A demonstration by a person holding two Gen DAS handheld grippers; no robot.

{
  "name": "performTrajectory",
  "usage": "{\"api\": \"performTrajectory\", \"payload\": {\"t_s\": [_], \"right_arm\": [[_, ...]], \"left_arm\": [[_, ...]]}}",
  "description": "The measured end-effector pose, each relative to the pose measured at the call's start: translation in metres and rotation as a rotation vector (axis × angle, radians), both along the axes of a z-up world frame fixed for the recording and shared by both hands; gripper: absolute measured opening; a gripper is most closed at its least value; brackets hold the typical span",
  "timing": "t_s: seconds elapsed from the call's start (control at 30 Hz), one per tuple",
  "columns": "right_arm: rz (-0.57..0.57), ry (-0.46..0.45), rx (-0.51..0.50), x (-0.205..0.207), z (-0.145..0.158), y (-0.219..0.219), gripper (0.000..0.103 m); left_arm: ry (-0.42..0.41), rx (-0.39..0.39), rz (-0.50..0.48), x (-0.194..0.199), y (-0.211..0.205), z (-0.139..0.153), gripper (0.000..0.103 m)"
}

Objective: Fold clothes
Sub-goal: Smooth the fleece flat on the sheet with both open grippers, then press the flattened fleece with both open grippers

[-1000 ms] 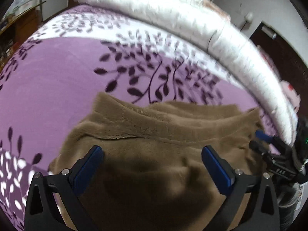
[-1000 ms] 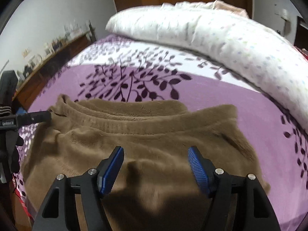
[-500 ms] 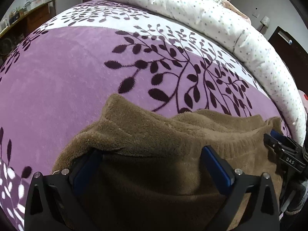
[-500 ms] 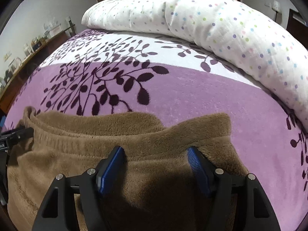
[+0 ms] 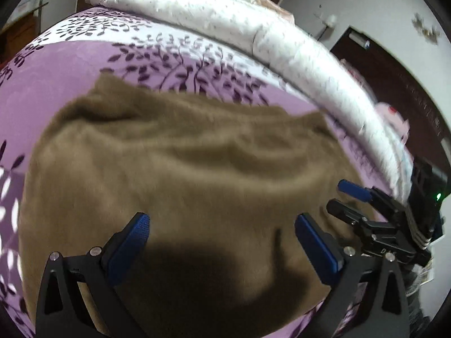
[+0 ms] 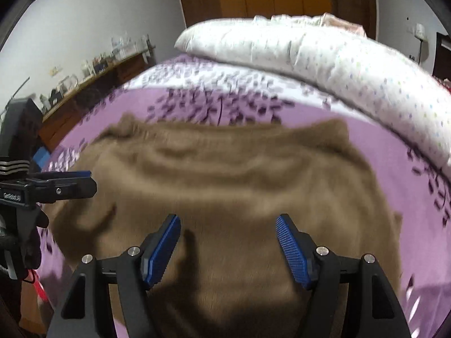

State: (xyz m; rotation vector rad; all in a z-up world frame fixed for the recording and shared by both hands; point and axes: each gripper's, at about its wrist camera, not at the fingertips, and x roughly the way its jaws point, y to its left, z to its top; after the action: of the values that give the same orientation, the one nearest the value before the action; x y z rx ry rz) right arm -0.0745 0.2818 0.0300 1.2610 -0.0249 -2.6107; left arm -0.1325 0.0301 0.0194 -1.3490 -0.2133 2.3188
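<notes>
Nearest the left wrist camera, the left hand-held gripper (image 5: 221, 242) hangs over the brown garment (image 5: 183, 174) with its blue pads spread wide and nothing between them. The right hand-held gripper (image 6: 228, 242) is likewise parted and empty above the same cloth. Both sit at about 6 o'clock of the garment, side by side, the right one also showing at 3 o'clock in the left view. Judging by that, they are placed to work the near edge together, one to each side, though neither is gripping it.

The brown garment lies on the bed (image 6: 394, 163), on a purple cover with a dark leaf print. It looks like thick, fuzzy fleece, spread in a broad, roughly rectangular shape with soft ripples across its far half and a raised corner at about 11 o'clock. Blur hides any seams, so I cannot tell how many layers are stacked; the shape fits either a piece laid out flat or one folded over already.

Beyond it, at 12 to 2 o'clock, a white dotted quilt (image 6: 324, 56) lies rolled along the far side of the bed.
</notes>
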Motion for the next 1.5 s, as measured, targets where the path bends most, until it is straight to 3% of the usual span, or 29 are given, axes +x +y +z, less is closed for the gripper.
{"api": "performTrajectory", "payload": {"t_s": [0.1,0.27,0.4,0.63,0.7,0.87,1.5], "right_arm": [[-0.025,-0.049,0.008,0.005,-0.025,0.004,0.072],[-0.037,-0.017,0.007,0.013,-0.038,0.005,0.073],[-0.044,0.021,0.047,0.015,-0.048,-0.001,0.073],[-0.079,0.058,-0.011,0.036,-0.026,0.005,0.074],[-0.083,0.109,-0.007,0.053,-0.016,0.004,0.074],[-0.092,0.124,0.051,0.070,-0.020,-0.002,0.074],[-0.098,0.153,0.084,0.077,-0.045,-0.005,0.079]], "left_arm": [[0.014,-0.054,0.007,0.011,0.002,-0.013,0.103],[0.049,-0.138,0.017,0.030,0.006,-0.035,0.103],[0.115,-0.162,0.028,0.038,0.008,-0.040,0.103],[0.170,-0.212,0.098,0.057,0.013,-0.024,0.103],[0.200,-0.232,0.117,0.067,0.015,-0.019,0.103],[0.214,-0.233,0.138,0.079,0.019,-0.018,0.103],[0.242,-0.275,0.149,0.092,0.024,-0.024,0.103]]}}
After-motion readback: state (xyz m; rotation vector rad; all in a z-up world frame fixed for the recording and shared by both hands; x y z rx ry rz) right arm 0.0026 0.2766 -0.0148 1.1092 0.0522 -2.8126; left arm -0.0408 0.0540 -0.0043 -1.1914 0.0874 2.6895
